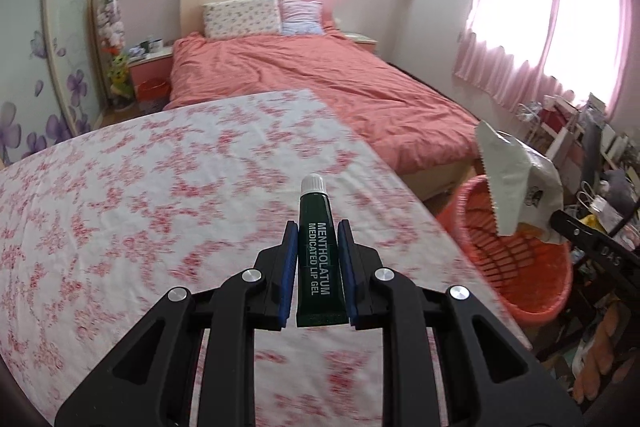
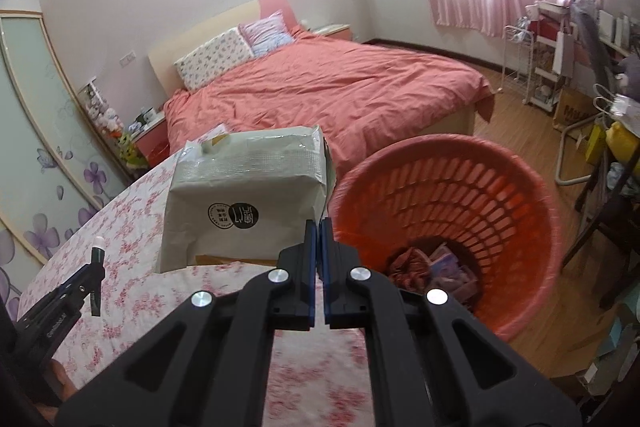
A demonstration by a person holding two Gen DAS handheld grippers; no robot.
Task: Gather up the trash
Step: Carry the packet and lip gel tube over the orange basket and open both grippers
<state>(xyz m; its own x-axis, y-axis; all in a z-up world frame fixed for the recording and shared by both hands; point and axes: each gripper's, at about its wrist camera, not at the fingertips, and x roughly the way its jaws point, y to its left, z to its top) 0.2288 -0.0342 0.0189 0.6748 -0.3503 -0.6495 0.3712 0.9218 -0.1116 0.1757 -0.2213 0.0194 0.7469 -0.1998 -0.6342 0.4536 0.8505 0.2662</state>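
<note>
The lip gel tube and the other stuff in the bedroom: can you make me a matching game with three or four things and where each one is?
Things:
1. lip gel tube
2. white packet
3. pink basket
4. crumpled trash

Places:
A. at the bottom of the basket
B. pinched at one corner by the right claw
C. on the floor beside the flowery table
D. squeezed in the left claw, cap pointing forward

Pairs: 1-D, 2-B, 3-C, 4-A
</note>
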